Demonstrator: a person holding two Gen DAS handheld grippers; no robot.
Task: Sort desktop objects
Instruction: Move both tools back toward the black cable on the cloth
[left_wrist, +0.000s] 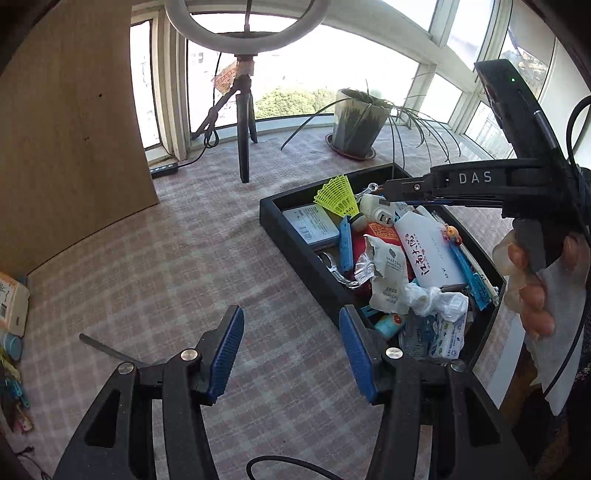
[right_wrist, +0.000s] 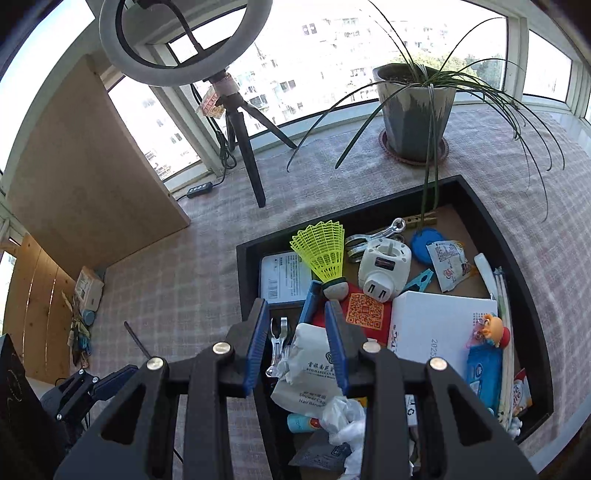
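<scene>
A black tray holds a heap of small objects: a yellow shuttlecock, a white plug adapter, a white box, a red card, a blue clip and paper packets. My left gripper is open and empty over the checked cloth just left of the tray's near corner. My right gripper is open and empty above the tray's left part, over a white shower-cap packet. The right gripper also shows in the left wrist view.
A ring light on a tripod and a potted plant stand behind the tray by the window. A wooden board leans at the left. A tissue pack and small items lie at the far left. A thin dark rod lies on the cloth.
</scene>
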